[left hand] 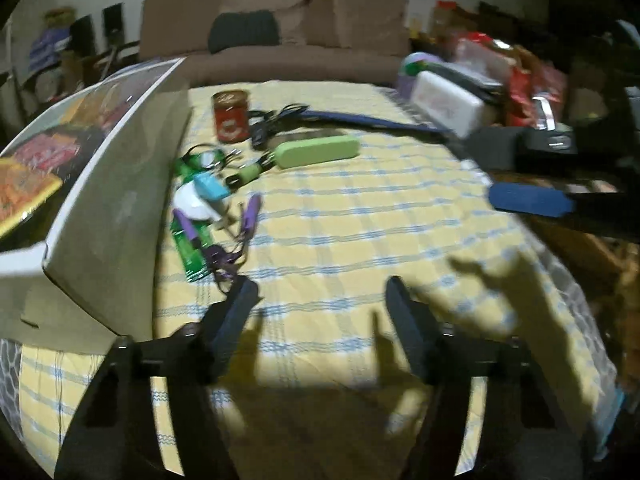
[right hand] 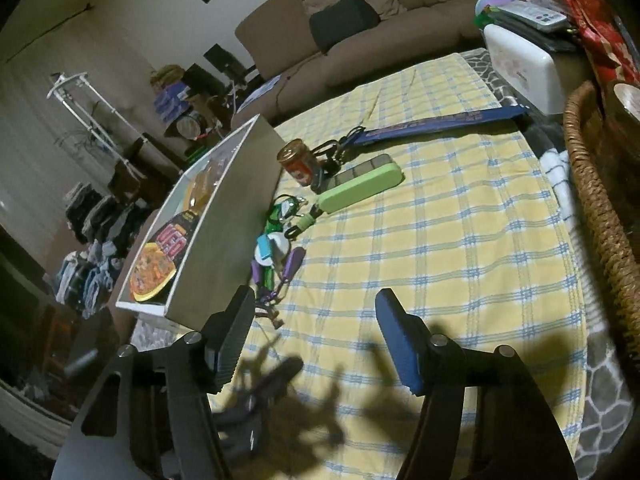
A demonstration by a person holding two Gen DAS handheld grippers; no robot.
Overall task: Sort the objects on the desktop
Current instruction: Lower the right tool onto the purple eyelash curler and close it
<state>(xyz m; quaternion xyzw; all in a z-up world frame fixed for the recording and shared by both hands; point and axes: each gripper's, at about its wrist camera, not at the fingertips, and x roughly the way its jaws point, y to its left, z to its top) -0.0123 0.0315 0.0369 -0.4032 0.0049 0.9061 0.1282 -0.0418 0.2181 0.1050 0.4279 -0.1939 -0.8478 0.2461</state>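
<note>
Small things lie in a cluster on the yellow checked tablecloth (left hand: 360, 232). They include a red can (left hand: 231, 118) (right hand: 298, 162), a green case (left hand: 318, 151) (right hand: 360, 188), a blue strap (left hand: 372, 120) (right hand: 436, 122), purple-handled pieces (left hand: 252, 210) (right hand: 290, 264), a light blue item (left hand: 210, 190) and a green lanyard (left hand: 192, 248). My left gripper (left hand: 320, 300) hangs open over bare cloth, just right of the purple cords, with nothing between its fingers. My right gripper (right hand: 314, 312) is open too and holds nothing. In the left wrist view the right gripper (left hand: 482, 170) reaches in from the right.
A white cardboard box (left hand: 116, 200) (right hand: 224, 232) with snack packets stands at the table's left edge. A white case (left hand: 448, 108) (right hand: 524, 68) and other clutter sit at the far right. A wicker basket (right hand: 600, 208) is on the right. A brown couch (left hand: 276, 28) lies behind the table.
</note>
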